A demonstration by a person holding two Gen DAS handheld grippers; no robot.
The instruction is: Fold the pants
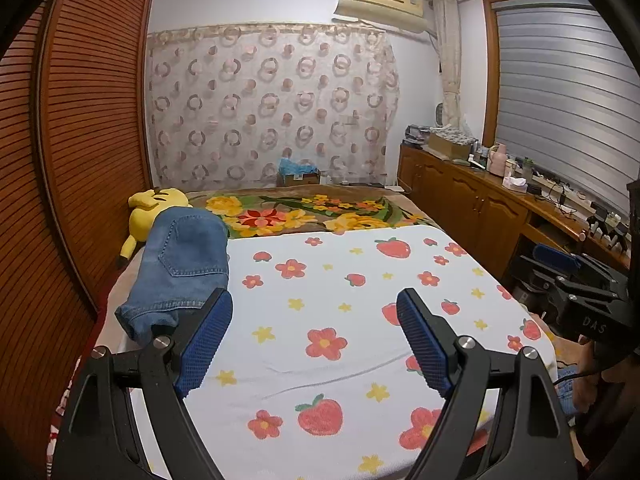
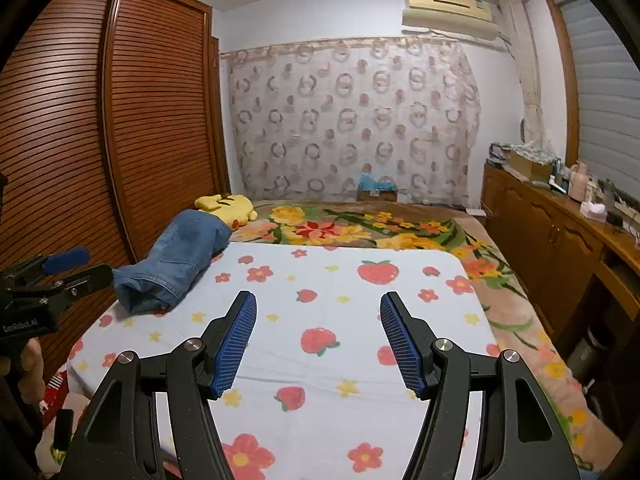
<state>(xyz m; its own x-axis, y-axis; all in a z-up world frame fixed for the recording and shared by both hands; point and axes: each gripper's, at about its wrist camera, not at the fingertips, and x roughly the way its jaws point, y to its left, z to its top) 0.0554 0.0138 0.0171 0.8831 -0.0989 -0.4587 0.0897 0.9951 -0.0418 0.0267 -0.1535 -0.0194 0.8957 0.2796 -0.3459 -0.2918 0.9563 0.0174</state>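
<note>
— Looking along the left hand-held gripper [image 1: 314, 314], what do you see of its state?

— Its two blue-padded fingers [image 1: 208, 340] stand wide apart with nothing between them, held above the white bedspread printed with red strawberries and flowers [image 1: 340, 280].

— And the right hand-held gripper [image 2: 318, 316]?

— Spread just the same, empty, hovering over that bedspread. From the left wrist view it also shows at the right edge, beside the bed.

— Where are the pants?

— The blue denim pants [image 1: 180, 268] lie as a folded bundle at the left edge of the bed, by the brown louvred wooden wardrobe doors [image 1: 92, 120]. A back pocket faces up, and the hemmed end points toward the cameras. Neither gripper touches them; the left one's left finger is just beside the near end in its own view, while the right one is well apart.

— Anything near the bundle?

— A yellow plush toy [image 1: 154, 206] lies just behind the pants, touching or nearly touching their far end. Beyond the bedspread is a brown blanket with big yellow and red flowers [image 1: 304, 210].

— And along the right?

— A long wooden cabinet [image 2: 552, 232] with clutter on top.
</note>
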